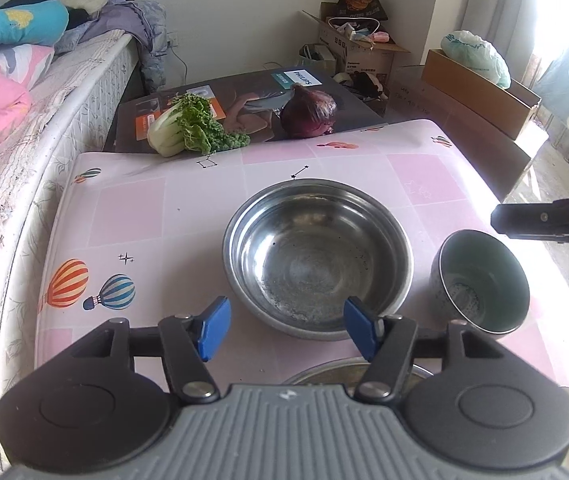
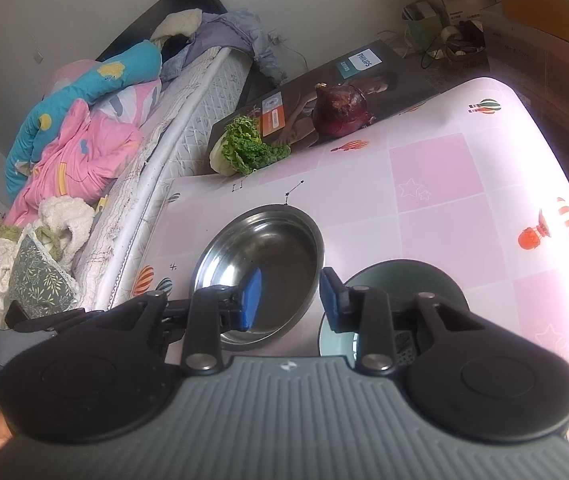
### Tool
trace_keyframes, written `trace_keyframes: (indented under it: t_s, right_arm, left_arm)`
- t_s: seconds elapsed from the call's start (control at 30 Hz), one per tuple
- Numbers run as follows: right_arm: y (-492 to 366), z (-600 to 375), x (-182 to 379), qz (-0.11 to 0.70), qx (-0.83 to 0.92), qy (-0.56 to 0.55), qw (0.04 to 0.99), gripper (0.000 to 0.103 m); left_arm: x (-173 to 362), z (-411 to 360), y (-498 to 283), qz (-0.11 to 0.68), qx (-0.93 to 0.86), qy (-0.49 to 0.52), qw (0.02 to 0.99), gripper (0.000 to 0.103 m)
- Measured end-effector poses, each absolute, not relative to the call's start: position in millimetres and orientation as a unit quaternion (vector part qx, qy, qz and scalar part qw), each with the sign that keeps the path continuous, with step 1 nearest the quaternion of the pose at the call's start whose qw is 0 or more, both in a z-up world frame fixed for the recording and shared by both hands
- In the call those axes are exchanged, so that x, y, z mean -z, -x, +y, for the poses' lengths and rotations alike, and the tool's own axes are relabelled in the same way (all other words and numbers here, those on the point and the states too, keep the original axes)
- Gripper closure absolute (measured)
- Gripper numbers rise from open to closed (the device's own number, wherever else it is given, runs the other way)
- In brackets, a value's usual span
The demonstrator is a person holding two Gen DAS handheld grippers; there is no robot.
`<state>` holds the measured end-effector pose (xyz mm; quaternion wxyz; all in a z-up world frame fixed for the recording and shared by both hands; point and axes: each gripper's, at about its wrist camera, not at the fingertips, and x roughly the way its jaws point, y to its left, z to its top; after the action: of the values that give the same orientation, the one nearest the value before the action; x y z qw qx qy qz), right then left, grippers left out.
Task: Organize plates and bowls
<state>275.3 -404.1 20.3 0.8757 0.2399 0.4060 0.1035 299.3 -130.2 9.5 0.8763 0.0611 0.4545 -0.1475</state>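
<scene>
A large steel bowl (image 1: pixel 316 256) sits in the middle of the pink table (image 1: pixel 132 216). A small dark bowl with a green inside (image 1: pixel 482 276) stands to its right. A steel plate rim (image 1: pixel 324 374) shows under my left gripper. My left gripper (image 1: pixel 286 330) is open and empty, just before the steel bowl's near rim. My right gripper (image 2: pixel 290 298) is open and empty, hovering over the gap between the steel bowl (image 2: pixel 260 268) and the small bowl (image 2: pixel 400 284). Part of the right gripper (image 1: pixel 552 218) shows at the right edge of the left wrist view.
A bok choy (image 1: pixel 188 128) and a red onion (image 1: pixel 310 114) lie on a Philips box (image 1: pixel 244 96) behind the table. A bed with bedding (image 1: pixel 24 92) runs along the left. Cardboard boxes (image 1: pixel 480 88) stand at the back right.
</scene>
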Motion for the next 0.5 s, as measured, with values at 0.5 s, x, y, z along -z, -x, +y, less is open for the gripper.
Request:
trace_keyframes:
  t_s: [0.5]
  right_arm:
    - [-212.0,-472.5,-3.4,0.401,-0.054,-0.286,0.868,0.071]
  left_arm:
    - [-11.3,-185.7,-278.1,0.459,0.206,-0.071,0.861,0.037]
